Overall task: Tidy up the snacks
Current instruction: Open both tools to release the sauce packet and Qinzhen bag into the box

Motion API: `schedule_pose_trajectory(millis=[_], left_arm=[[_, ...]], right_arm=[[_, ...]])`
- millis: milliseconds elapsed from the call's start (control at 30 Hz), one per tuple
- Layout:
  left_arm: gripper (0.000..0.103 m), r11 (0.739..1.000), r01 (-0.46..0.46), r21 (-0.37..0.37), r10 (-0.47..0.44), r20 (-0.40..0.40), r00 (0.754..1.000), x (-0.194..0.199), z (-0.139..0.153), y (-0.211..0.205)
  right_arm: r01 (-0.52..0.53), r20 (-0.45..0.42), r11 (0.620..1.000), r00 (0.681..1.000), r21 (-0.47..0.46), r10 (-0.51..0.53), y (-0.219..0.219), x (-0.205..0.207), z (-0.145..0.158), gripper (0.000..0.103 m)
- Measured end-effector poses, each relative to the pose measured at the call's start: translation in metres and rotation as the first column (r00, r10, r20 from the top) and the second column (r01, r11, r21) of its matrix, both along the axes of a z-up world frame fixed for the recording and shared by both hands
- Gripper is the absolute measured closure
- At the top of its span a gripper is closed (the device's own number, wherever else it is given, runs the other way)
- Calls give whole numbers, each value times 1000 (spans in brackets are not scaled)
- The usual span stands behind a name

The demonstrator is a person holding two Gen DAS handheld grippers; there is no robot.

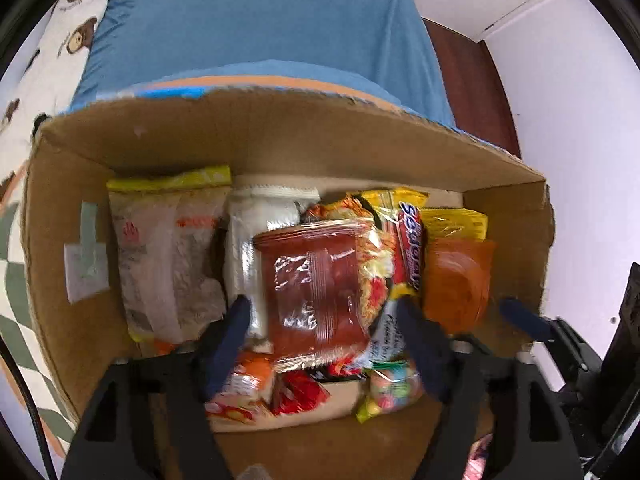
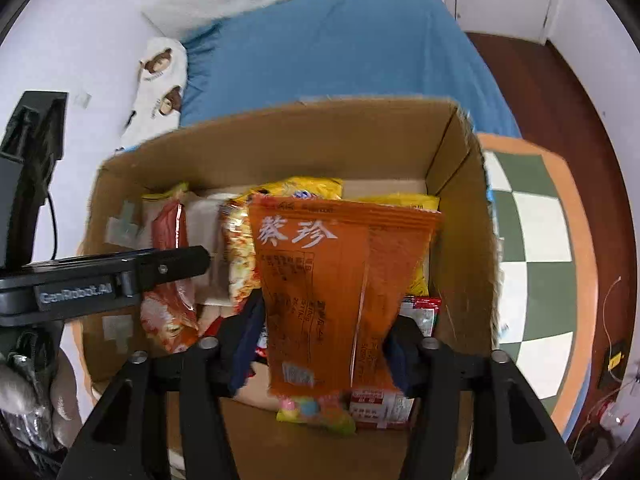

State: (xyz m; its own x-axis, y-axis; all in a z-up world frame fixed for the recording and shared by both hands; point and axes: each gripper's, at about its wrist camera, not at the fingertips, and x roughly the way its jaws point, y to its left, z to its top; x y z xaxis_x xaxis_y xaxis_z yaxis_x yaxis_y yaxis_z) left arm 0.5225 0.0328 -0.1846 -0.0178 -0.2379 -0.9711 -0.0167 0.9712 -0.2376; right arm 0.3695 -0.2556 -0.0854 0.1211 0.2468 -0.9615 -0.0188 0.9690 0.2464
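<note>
Left wrist view: a red transparent snack packet (image 1: 316, 292) sits between the two blue pads of the left gripper (image 1: 324, 320), whose jaws close on its lower sides and hold it above the contents of an open cardboard box (image 1: 256, 136). Beneath and behind the packet lie a noodle packet with red and yellow print (image 1: 400, 236), a white packet (image 1: 256, 220), a pale packet with a yellow top edge (image 1: 168, 248) against the left wall, and a yellow packet (image 1: 456, 220) toward the right wall. Near the front of the box lie a small bag of coloured sweets (image 1: 394, 392) and a red wrapper (image 1: 298, 394).

Right wrist view: an orange packet with white Chinese characters (image 2: 336, 292) stands upright between the pads of the right gripper (image 2: 324, 344); the jaws are narrowed onto its lower part and grip it, inside the right half of the same box (image 2: 280, 140). In the left wrist view this packet appears as an orange shape (image 1: 456, 280) beside the red one, with one pad (image 1: 520, 316) of the right tool at its right. The left tool's black body (image 2: 104, 276) crosses the left of the right wrist view.

Surroundings: the box rests on a green-and-white chequered mat with an orange border (image 2: 532, 240); behind it lies a bed with a blue sheet (image 2: 340, 48) and a white pillow printed with bears (image 2: 160, 80).
</note>
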Motion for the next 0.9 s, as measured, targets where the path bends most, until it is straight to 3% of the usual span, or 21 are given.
schedule_pose_trajectory(millis=[33,67,300,433,600,900], left_arm=[[12,1000,2,9,-2,10,1000,1,1,0],[10,1000,8,14,-9,24,1000,1,3,1],[9,999,25,34,-28,70,997,-5,13,-2],[9,997,27,69,-35,124,992,-17,22,-3],[9,993,21,115,-46,219,975,-42,38,-3],[9,989,-1,147,-52,357,933,-95,82,-1]], right_arm=[[9,-9,1000,1000,-1,-9,-2,2,-3,11],[13,-14,1000,1000,-8,-13,-3,3,-6,8],[-8,0,999,1000,-43,8,-1,7,-10,7],[-9,42,996,999,-91,13,5,-7,7,7],[5,80,989,997,-151,7,5,-23,18,7],[14,164,989,986,-149,10,3,-65,48,7]])
